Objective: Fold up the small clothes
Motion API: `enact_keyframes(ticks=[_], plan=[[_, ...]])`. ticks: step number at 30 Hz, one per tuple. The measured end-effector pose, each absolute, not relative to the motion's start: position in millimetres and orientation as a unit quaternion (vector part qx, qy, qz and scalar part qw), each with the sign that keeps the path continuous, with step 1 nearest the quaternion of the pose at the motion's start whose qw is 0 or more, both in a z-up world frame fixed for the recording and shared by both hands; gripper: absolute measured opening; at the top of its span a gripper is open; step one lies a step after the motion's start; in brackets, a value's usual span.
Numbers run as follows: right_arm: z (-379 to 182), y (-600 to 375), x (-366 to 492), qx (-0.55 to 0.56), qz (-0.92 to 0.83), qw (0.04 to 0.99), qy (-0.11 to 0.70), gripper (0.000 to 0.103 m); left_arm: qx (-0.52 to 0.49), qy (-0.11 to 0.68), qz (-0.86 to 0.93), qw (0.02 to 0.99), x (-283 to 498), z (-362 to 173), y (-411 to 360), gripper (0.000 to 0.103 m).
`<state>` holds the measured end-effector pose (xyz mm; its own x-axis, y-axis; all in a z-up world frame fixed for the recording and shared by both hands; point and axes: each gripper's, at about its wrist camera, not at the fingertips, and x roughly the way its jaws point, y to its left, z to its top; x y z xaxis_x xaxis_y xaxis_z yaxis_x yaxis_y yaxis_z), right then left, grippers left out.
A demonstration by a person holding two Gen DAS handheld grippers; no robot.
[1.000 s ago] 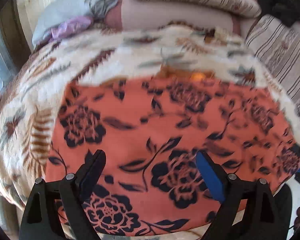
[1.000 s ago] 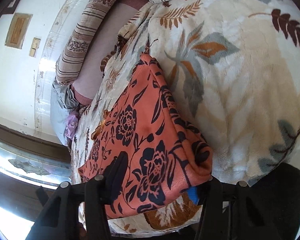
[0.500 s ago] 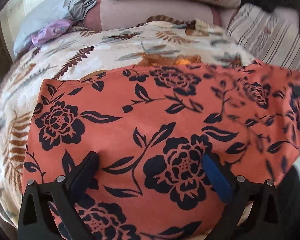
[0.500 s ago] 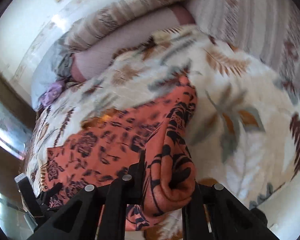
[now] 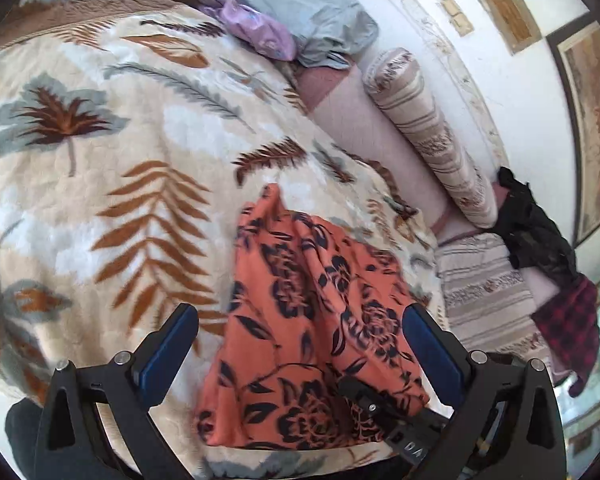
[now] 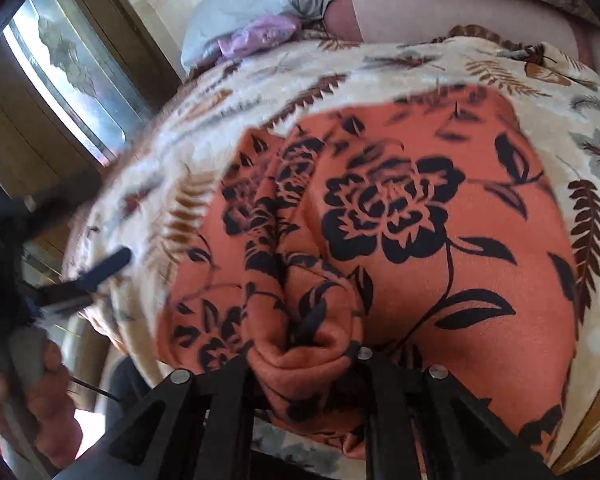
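An orange cloth with black flowers (image 5: 296, 320) lies bunched on the leaf-patterned blanket (image 5: 100, 152). My left gripper (image 5: 300, 332) is open, its blue pads either side of the cloth and above it. My right gripper (image 6: 304, 344) is shut on a gathered edge of the orange cloth (image 6: 420, 220), which folds over the rest. The right gripper's black tip shows in the left wrist view (image 5: 364, 396), low on the cloth. The left gripper and the hand holding it show at the left of the right wrist view (image 6: 100, 272).
Striped bolsters (image 5: 432, 132), a grey pillow (image 5: 300, 4) and purple cloth (image 5: 252, 28) line the bed's far side. Dark clothes (image 5: 540, 224) lie on a striped cushion at right. A window (image 6: 72, 68) is to the left.
My right gripper has carried the cloth's edge over toward the left, folding the cloth. My left gripper has swung round and lifted off the flat cloth; the cloth now lies narrower and bunched.
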<state>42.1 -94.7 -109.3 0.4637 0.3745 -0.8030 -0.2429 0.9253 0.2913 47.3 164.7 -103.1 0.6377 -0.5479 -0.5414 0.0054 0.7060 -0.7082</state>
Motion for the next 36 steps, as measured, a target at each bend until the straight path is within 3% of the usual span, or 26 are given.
enact_keyframes(ticks=[5,9,10,11,13,20,22,25,27,29,34,35,36], plan=[[-78.0,-105.2,33.1,0.064,0.191,0.874,0.442,0.013,-0.323,0.416,-0.231,0.818,87.0,-84.1,117.3,0.101],[-73.0,-89.1,24.5,0.022,0.191,0.883,0.428,0.013,-0.298,0.478,-0.230,0.794,131.8,-92.0,81.1,0.100],[-76.3,-85.9,22.8,0.014,0.191,0.883,0.429,0.013,-0.287,0.495,-0.228,0.788,142.8,-97.7,73.4,0.085],[-79.4,-82.2,20.7,0.002,0.192,0.883,0.429,0.013,-0.274,0.516,-0.226,0.779,151.6,-104.2,66.6,0.052],[-80.3,-79.2,12.8,-0.022,0.190,0.884,0.426,0.013,-0.235,0.552,-0.218,0.770,164.9,-111.8,57.6,0.014],[-43.5,-53.2,4.9,-0.048,0.207,0.900,0.381,0.013,-0.150,0.466,-0.316,0.813,164.3,-54.4,80.4,0.015],[-46.4,-36.6,8.8,-0.047,0.216,0.895,0.387,0.013,-0.134,0.464,-0.318,0.816,169.4,-63.1,94.5,0.015],[-88.3,-12.4,24.9,-0.045,0.220,0.872,0.435,0.014,-0.100,0.532,-0.255,0.801,189.8,-120.1,107.0,0.015],[-123.1,-1.9,30.4,-0.039,0.221,0.850,0.477,0.015,-0.134,0.537,-0.253,0.794,188.8,-142.1,119.8,0.017],[-120.5,0.8,24.0,-0.043,0.221,0.857,0.464,0.017,-0.178,0.524,-0.259,0.792,186.0,-141.2,132.4,0.017],[-104.1,3.7,27.7,-0.039,0.223,0.859,0.458,0.017,-0.148,0.510,-0.263,0.806,184.4,-131.8,121.1,0.017],[-104.2,5.8,26.5,-0.038,0.221,0.860,0.459,0.021,-0.145,0.518,-0.257,0.803,186.6,-138.9,121.4,0.023],[-108.8,7.4,26.5,-0.030,0.225,0.856,0.464,0.032,-0.152,0.521,-0.256,0.800,186.5,-143.4,128.7,0.023]])
